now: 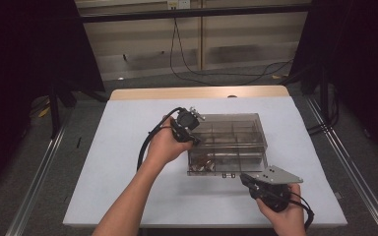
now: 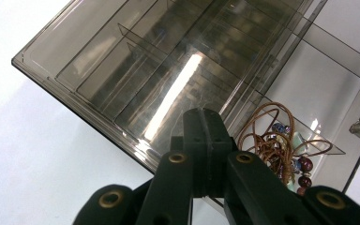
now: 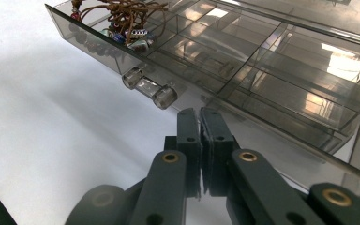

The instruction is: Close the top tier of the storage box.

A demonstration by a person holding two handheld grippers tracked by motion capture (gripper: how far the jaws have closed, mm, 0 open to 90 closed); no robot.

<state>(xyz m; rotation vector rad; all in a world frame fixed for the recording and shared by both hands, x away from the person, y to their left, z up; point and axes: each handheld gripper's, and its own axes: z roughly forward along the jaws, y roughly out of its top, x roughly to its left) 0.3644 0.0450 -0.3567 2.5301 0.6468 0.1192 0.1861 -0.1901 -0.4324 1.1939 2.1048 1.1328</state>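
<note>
At the bottom right of the high view, nearest the camera, the right gripper [image 1: 245, 178] lies low over the white table [image 1: 123, 162] with its jaws pressed together and nothing between them; in the right gripper view those closed jaws [image 3: 200, 123] point at the front wall of the pulled-out drawer, just below and right of its clear bar handle [image 3: 148, 87], apart from it. That placement reads as readiness to push the drawer front or to go for the handle, though which cannot be told. Further in, at frame centre, sits the smoky transparent organiser box [image 1: 248, 119], its divided drawer [image 1: 226, 160] drawn out toward the person, so the drawer's long axis runs left to right across the frame while its sliding direction points down the frame to the near table edge. In the drawer's lower left compartment lies a tangle of brown cord and beads, a beaded necklace [image 1: 204, 164], seen close in the left gripper view at lower right [image 2: 274, 147]. Beyond, the left gripper [image 1: 195, 140] rests at the box's left edge, jaws fully closed and empty, tips [image 2: 205, 123] against or just over the lid's corner; this looks like bracing, to keep the case from sliding while the drawer moves. Behind the table, cables [image 1: 187, 69] trail across the floor.
</note>
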